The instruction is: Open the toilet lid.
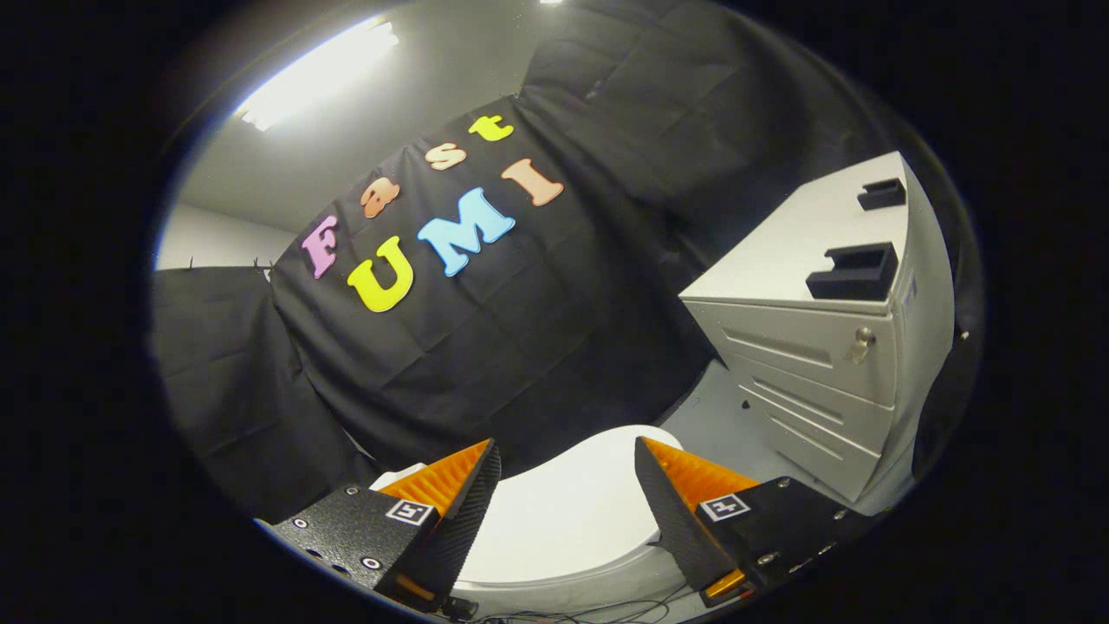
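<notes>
Gripper (567, 455) was wide open, fingers well apart, nothing between them being pressed. Both fingertips (485, 459) hung in free air above the toilet; no contact with anything that I could make out.

Toilet lid (567, 516) was white, rounded, and lay closed and flat on the toilet. It sat below and just beyond the fingers, showing through the gap between them, with its far rounded edge reaching a bit past the tips. The left finger overlapped the lid's left side in view, the right finger its right side. Whether the fingers were close above the lid or well over it I couldn't tell from this angle.

A few thin dark cables (598, 611) ran along the floor in front of the toilet base, under the fingers.

To the right of the toilet, beyond the right finger, stood a light grey drawer cabinet (814, 364) with a keyed lock (860, 344) on its top drawer. Two black holders (853, 273) sat on the cabinet top, one nearer, one farther back.

Behind the toilet hung the black cloth wall (520, 347). A ceiling light strip (316, 74) was lit above it, to the left.

Camera was tilted, so the whole scene leaned.
</notes>
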Available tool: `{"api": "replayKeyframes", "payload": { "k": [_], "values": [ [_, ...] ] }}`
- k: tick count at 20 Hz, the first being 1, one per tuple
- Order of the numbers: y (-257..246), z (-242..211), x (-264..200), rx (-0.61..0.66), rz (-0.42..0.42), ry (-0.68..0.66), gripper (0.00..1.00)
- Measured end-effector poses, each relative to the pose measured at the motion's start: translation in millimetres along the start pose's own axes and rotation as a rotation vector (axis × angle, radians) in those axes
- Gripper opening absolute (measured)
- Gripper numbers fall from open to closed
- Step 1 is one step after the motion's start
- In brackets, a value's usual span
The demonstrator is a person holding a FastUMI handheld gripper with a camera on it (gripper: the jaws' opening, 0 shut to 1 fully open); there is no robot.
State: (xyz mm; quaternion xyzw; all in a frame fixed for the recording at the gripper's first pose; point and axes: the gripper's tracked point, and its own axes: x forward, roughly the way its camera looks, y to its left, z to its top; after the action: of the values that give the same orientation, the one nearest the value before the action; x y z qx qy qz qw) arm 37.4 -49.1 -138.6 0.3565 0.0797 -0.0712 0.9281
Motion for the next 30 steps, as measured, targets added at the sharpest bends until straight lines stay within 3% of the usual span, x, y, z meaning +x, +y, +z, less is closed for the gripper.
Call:
{"api": "replayKeyframes", "payload": {
  "k": [16, 30],
  "values": [
    [-77, -48, 10, 0.211, -0.188, 0.022, 0.95],
    [-112, -137, 18, 0.411, -0.260, 0.193, 0.94]
  ]
}}
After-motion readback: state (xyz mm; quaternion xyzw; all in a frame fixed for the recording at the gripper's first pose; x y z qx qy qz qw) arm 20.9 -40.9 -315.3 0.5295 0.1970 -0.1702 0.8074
